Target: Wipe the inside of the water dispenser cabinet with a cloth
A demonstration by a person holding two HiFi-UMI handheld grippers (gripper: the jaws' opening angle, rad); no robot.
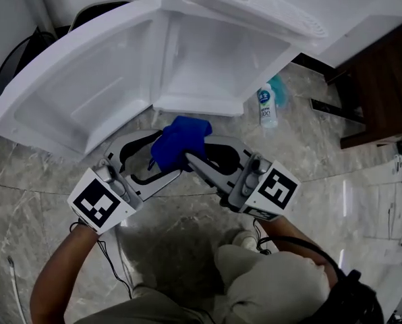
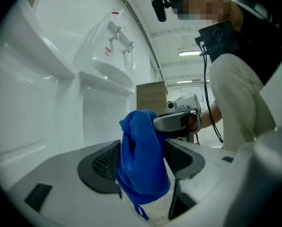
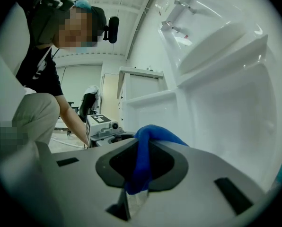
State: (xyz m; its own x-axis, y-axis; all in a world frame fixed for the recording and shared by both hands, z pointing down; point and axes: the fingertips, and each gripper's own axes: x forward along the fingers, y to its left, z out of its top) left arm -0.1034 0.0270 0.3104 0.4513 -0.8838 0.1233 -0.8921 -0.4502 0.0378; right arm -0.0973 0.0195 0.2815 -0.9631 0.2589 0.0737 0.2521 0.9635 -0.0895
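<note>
A blue cloth hangs bunched between both grippers, low in front of the open white dispenser cabinet. My right gripper is shut on the cloth; in the right gripper view the cloth is pinched between the dark pads of that gripper. My left gripper stands open, its jaws wide on either side of the cloth. In the left gripper view the cloth dangles between the spread jaws of the left gripper, held from above by the right gripper's tips.
The cabinet door is swung out to the left. A plastic bottle stands on the marble floor right of the cabinet. Dark wooden furniture is at the right, and a black chair at the far left.
</note>
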